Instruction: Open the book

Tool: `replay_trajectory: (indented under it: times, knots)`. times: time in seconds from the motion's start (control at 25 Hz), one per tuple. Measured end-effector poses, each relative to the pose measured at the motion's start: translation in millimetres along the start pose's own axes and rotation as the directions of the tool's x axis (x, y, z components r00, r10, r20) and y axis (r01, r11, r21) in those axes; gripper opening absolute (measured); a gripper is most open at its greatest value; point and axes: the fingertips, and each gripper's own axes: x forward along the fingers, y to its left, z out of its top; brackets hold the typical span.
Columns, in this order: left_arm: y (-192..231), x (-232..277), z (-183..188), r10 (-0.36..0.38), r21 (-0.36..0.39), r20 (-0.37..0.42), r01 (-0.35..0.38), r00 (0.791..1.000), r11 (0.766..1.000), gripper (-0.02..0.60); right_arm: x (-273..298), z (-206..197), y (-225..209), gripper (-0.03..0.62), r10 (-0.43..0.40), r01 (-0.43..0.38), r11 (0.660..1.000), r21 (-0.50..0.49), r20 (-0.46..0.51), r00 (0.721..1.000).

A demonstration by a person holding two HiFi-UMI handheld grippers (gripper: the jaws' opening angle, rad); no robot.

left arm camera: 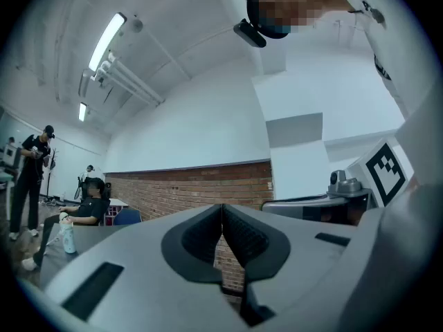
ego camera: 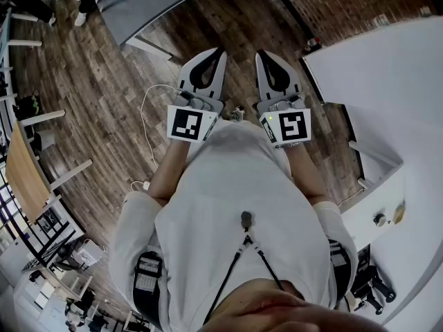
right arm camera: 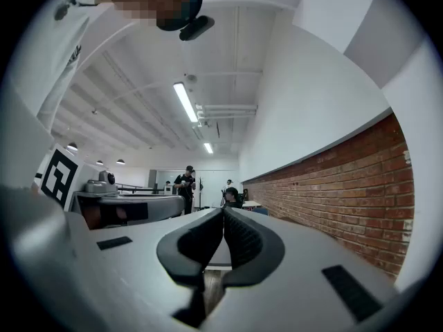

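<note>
Underfoot a wood-plank floor point(ego camera: 104, 81), ahead a brick wall point(ego camera: 346, 2), off to the right a white table point(ego camera: 387, 68). No book in sight in any view, so whereabouts impossible to tell; certainly not between either pair of fingers. Left gripper point(ego camera: 220, 51) and right gripper point(ego camera: 262, 55) held side by side at chest height, well apart from the table's edge, pointing roughly level. Fingers point(left arm camera: 246, 237) of both pressed together on nothing. By all appearances nothing done yet: book still to be found, reached, cover lifted.
</note>
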Motion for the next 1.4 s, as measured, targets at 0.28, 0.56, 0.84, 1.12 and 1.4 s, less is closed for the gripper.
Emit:
replay_trajectory:
  times: [0.28, 0.56, 0.84, 1.12, 1.4]
  knots:
    - [32, -9, 7, -0.044, -0.003, -0.011, 0.044, 0.999, 0.999, 0.023, 24, 10, 26, 0.037, -0.04, 0.04, 0.999, 0.003, 0.0, 0.999]
    - [50, -11, 5, -0.087, -0.008, -0.014, 0.086, 0.996, 0.996, 0.023, 37, 4, 37, 0.037, -0.081, 0.081, 0.997, 0.014, -0.018, 0.997]
    - [80, -24, 5, -0.091, -0.018, -0.017, 0.091, 0.996, 0.996, 0.023, 59, 0, 63, 0.037, -0.08, 0.081, 0.997, 0.008, -0.038, 0.996]
    - [116, -46, 9, -0.135, -0.024, -0.008, 0.135, 0.991, 0.991, 0.021, 84, 2, 97, 0.038, -0.076, 0.077, 0.997, 0.033, -0.008, 0.997]
    - [147, -65, 12, -0.153, -0.009, 0.01, 0.154, 0.988, 0.988, 0.021, 103, 3, 131, 0.038, -0.094, 0.093, 0.996, 0.01, 0.011, 0.996]
